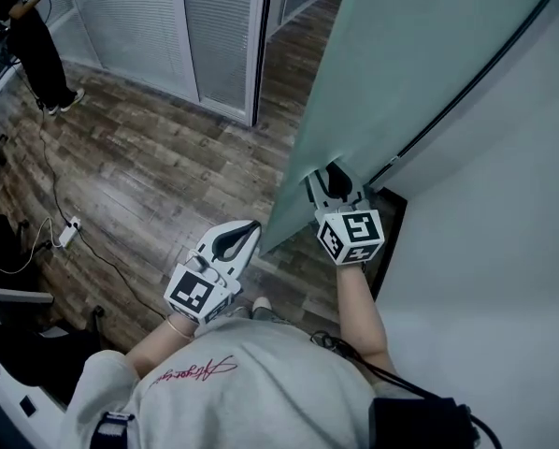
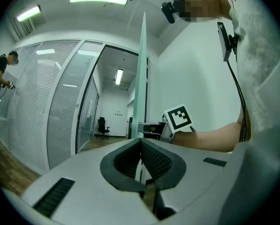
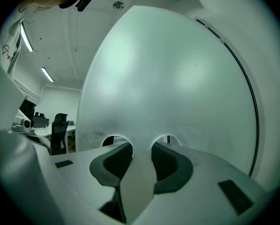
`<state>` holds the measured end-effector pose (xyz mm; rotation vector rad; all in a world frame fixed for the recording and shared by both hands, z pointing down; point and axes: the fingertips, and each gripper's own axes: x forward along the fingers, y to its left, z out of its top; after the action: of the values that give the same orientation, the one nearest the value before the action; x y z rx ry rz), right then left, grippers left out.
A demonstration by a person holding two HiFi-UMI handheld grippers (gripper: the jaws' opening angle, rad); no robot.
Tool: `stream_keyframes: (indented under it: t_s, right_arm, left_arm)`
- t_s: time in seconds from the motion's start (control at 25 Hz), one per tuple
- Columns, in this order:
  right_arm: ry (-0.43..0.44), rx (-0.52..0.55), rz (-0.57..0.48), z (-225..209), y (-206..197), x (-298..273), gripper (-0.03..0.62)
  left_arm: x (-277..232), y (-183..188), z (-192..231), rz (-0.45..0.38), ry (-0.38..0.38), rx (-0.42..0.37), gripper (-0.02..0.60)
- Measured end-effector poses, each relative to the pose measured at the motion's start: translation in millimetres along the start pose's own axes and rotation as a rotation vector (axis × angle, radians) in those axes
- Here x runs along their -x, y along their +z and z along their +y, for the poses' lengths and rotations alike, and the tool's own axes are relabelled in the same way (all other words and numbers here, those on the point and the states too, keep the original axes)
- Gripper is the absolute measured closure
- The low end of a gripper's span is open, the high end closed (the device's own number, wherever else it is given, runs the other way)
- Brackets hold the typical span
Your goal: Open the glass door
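Jaws of the right gripper [image 3: 142,156] grasp the half-open glass door [image 1: 401,73] at the strip between its two holes [image 3: 113,142]. The left gripper [image 1: 245,232] has its jaws clenched, empty. Better to pull steadily along the door's swing, without twisting.

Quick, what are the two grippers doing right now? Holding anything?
Left gripper: closed, holding nothing.
Right gripper: closed on the glass door.

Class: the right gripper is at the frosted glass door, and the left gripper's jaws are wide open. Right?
No: the jaws of the left gripper are together, as the left gripper view shows. The right gripper is at the frosted glass door.
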<state>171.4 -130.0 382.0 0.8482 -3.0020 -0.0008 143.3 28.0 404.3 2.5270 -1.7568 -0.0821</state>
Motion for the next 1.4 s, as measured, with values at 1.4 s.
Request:
stream_keyframes:
  t_s: [1.4]
  right_arm:
    - [0.110,0.001,0.040,-18,1,147,0.459]
  left_arm:
    - [-37,1,-152,-0.012,-0.185,-0.050,0.569]
